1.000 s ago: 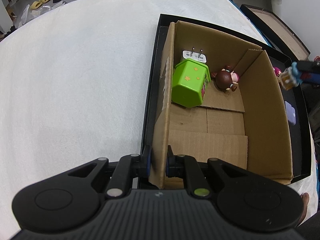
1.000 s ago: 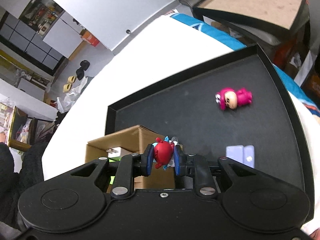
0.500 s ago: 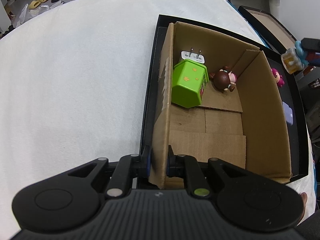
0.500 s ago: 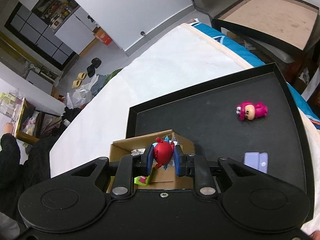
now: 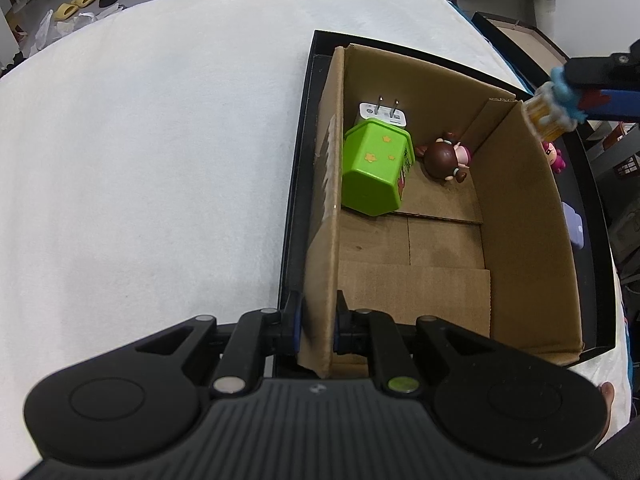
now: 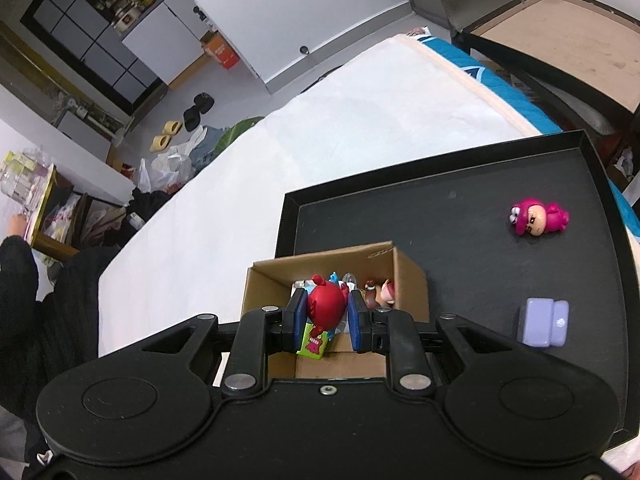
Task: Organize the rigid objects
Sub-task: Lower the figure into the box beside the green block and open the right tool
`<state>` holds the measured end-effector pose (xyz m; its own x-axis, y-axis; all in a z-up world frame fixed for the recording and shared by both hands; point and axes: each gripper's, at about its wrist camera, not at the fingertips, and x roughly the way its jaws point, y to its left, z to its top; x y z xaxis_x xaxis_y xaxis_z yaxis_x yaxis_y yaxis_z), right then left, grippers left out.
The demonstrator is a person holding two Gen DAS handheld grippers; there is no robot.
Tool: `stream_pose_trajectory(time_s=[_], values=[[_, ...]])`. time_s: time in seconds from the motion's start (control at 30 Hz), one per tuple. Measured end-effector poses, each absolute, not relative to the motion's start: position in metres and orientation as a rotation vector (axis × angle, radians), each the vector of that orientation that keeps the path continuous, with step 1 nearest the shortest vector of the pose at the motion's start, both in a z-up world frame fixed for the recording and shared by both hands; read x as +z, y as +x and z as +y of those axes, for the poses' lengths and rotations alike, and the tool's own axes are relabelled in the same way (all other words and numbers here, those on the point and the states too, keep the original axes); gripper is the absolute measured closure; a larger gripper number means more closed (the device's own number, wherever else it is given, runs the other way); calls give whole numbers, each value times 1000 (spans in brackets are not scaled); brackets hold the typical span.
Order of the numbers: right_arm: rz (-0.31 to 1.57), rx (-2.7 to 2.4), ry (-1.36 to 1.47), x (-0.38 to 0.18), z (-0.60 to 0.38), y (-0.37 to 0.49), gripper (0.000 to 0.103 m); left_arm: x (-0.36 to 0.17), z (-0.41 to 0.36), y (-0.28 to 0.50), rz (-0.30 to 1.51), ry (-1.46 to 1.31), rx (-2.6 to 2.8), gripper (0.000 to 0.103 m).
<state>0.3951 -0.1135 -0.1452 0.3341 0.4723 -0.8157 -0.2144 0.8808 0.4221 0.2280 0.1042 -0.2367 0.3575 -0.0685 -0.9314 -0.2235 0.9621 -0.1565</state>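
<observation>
A cardboard box [image 5: 520,216] stands in a black tray [image 6: 460,216]. My left gripper [image 5: 316,320] is shut on the box's left wall near its front corner. Inside the box lie a green block [image 5: 374,170], a white plug [image 5: 382,114] and a brown-haired figurine [image 5: 444,156]. My right gripper [image 6: 324,314] is shut on a red figurine [image 6: 326,304] and holds it above the box; in the left wrist view the figurine [image 5: 554,110] hangs over the box's far right corner. A pink figurine [image 6: 536,218] and a lilac block [image 6: 542,322] lie on the tray.
The tray sits on a white padded surface [image 5: 152,152]. A second open black box [image 6: 568,32] stands beyond the surface's edge. Shoes [image 6: 184,120] and bags lie on the floor to the left.
My right gripper has carried the red figurine up and over the cardboard box. The left gripper keeps its hold on the box wall.
</observation>
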Motion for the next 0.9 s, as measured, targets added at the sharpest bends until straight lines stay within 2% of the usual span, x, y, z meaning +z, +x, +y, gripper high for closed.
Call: stream_pose_trajectory(time_s=[0.9], values=[[1255,459,31,-207,-51,387,81,-237,108,230,1208,-279,94,90]])
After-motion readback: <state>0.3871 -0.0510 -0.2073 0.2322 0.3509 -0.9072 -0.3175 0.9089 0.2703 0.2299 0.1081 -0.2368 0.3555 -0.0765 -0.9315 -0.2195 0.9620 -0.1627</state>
